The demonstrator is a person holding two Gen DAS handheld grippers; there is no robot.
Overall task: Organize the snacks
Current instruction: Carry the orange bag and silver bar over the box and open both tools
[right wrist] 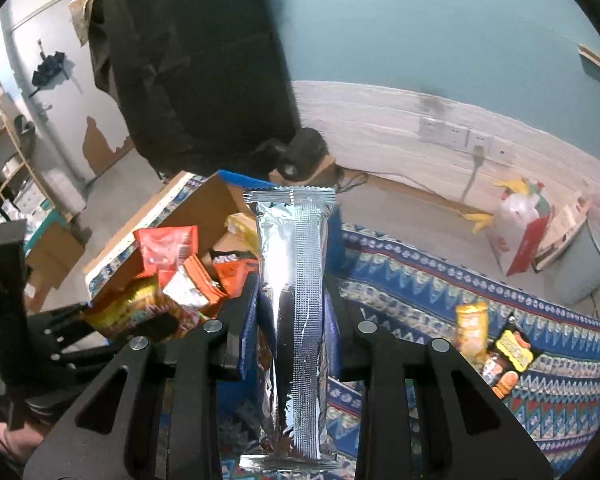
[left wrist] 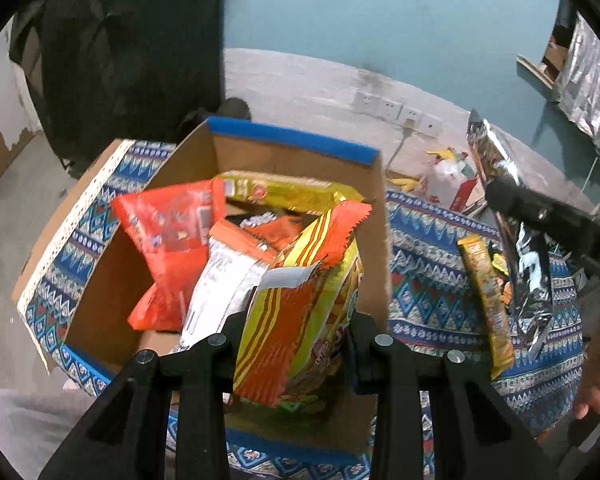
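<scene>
While both grippers carry snacks, the cardboard box [left wrist: 100, 280] sits half full.
Left gripper [left wrist: 296, 344] clamps a yellow-orange packet [left wrist: 300, 320] above the box — right gripper [right wrist: 292, 320] pinches a silver packet [right wrist: 296, 300] beside it.

no print legible on the snack packets [left wrist: 168, 248]

Box crowded on its right side, bare floor at its left

Packets pile against the cardboard box's [left wrist: 260, 152] far and right walls, the red bag [left wrist: 168, 240] leaning mid-box; brown floor shows bare at its near-left. On the patterned cloth [left wrist: 428, 288], a yellow stick packet [left wrist: 486, 300] blocks the right side.
</scene>
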